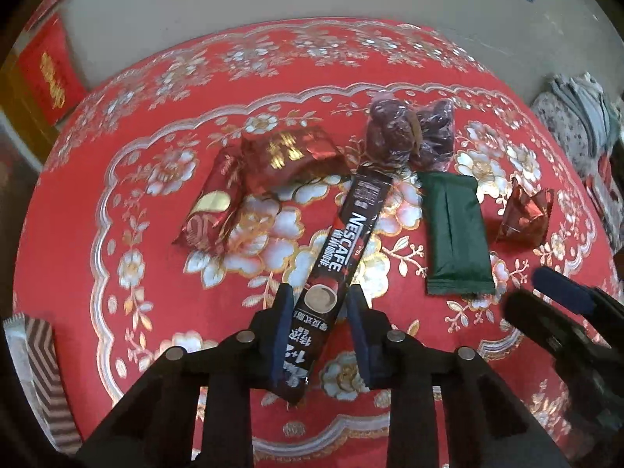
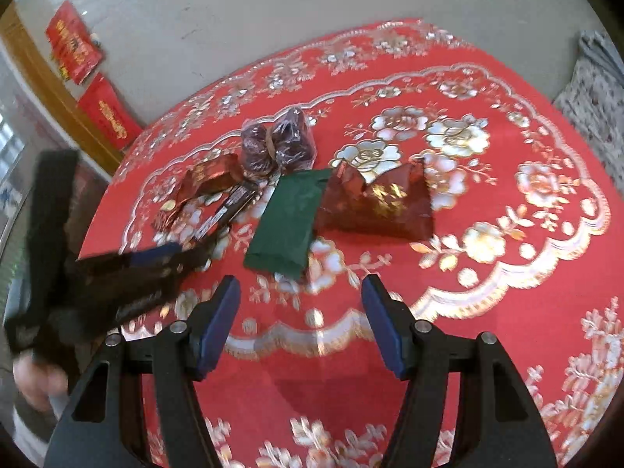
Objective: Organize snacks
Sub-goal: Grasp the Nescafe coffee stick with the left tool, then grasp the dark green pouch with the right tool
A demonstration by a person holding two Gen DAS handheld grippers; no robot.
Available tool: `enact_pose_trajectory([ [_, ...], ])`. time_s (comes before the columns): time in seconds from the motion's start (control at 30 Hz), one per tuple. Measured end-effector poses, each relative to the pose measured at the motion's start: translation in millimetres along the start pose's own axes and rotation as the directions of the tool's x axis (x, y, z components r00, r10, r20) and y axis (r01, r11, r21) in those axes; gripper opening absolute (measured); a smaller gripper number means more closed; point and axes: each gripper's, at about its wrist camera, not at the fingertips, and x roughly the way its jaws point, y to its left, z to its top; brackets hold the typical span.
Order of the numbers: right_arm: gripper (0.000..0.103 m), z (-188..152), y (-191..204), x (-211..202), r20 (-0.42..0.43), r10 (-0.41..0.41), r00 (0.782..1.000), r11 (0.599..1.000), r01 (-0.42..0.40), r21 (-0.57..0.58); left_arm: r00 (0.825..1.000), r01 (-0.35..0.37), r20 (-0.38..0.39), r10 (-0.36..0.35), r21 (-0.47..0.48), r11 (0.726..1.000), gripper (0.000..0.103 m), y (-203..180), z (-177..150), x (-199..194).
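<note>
A long dark Nescafe coffee stick [image 1: 343,241] lies on the red flowered tablecloth [image 1: 117,273]. My left gripper [image 1: 320,292] is shut on its near end, one blue pad against each long edge. Beyond lie two red-and-gold packets [image 1: 288,156] [image 1: 210,210], a clear bag of dark dates [image 1: 409,132], a green packet [image 1: 454,234] and a small red wrapper [image 1: 526,214]. My right gripper [image 2: 300,284] hangs open over the cloth with nothing between its fingers, just short of the green packet [image 2: 288,222]. A red foil packet [image 2: 378,202] lies to that packet's right.
A brown-striped packet [image 1: 39,370] lies at the table's left edge. Red paper sheets [image 1: 46,78] lean by the wall at left, and grey patterned cloth [image 1: 577,124] is piled at the right. A person's hand [image 2: 35,382] holds the left gripper [image 2: 156,261].
</note>
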Motion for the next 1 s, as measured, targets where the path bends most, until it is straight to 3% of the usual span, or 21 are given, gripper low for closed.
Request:
enact_pose_trajectory([
  [0.17, 0.065, 19.5, 11.1, 31.2, -0.044, -0.111, 0.993, 0.994, 0.110, -0.023, 1.000, -0.023, -0.014, 0.022, -0.060, 0.998, 0.025, 2.9, -12.6, -6.7],
  [0.43, 0.065, 32.0, 38.2, 50.0, 0.007, -0.255, 0.967, 0.953, 0.252, -0.169, 1.000, -0.021, -0.020, 0.019, -0.117, 0.993, 0.024, 9.8, -32.8, -17.7],
  [0.5, 0.058, 28.3, 39.9, 46.0, 0.030, -0.250, 0.968, 0.947, 0.251, -0.199, 0.999, -0.030, -0.017, 0.028, -0.124, 0.992, 0.024, 10.4, -35.9, -19.1],
  [0.57, 0.032, 25.8, 39.8, 41.6, 0.016, -0.225, 0.974, 0.952, 0.223, -0.210, 0.999, -0.040, -0.018, 0.038, -0.121, 0.992, 0.024, 8.6, -39.8, -20.8],
  [0.6, 0.028, 24.0, 40.9, 39.2, 0.013, -0.220, 0.975, 0.950, 0.218, -0.222, 0.999, -0.039, -0.019, 0.037, -0.122, 0.992, 0.023, 8.0, -41.4, -21.7],
  [0.67, 0.003, 18.7, 41.3, 35.4, 0.010, -0.205, 0.979, 0.950, 0.201, -0.238, 1.000, -0.027, -0.019, 0.025, -0.129, 0.991, 0.023, 7.6, -45.8, -24.7],
  [0.83, 0.001, 0.6, 29.1, 23.3, -0.012, -0.138, 0.990, 0.965, 0.131, -0.228, 0.999, -0.052, -0.017, 0.050, -0.129, 0.990, 0.023, 6.4, -53.6, -27.5],
  [0.93, 0.001, 4.8, 18.3, 18.0, -0.002, -0.066, 0.998, 0.985, 0.065, -0.159, 0.999, -0.044, -0.020, 0.041, -0.148, 0.988, 0.023, 9.3, -54.1, -29.4],
  [1.0, 0.013, 10.9, 17.3, 21.6, -0.024, -0.077, 0.997, 0.990, 0.073, -0.120, 0.998, -0.060, -0.016, 0.058, -0.147, 0.987, 0.023, 10.2, -54.9, -29.9],
])
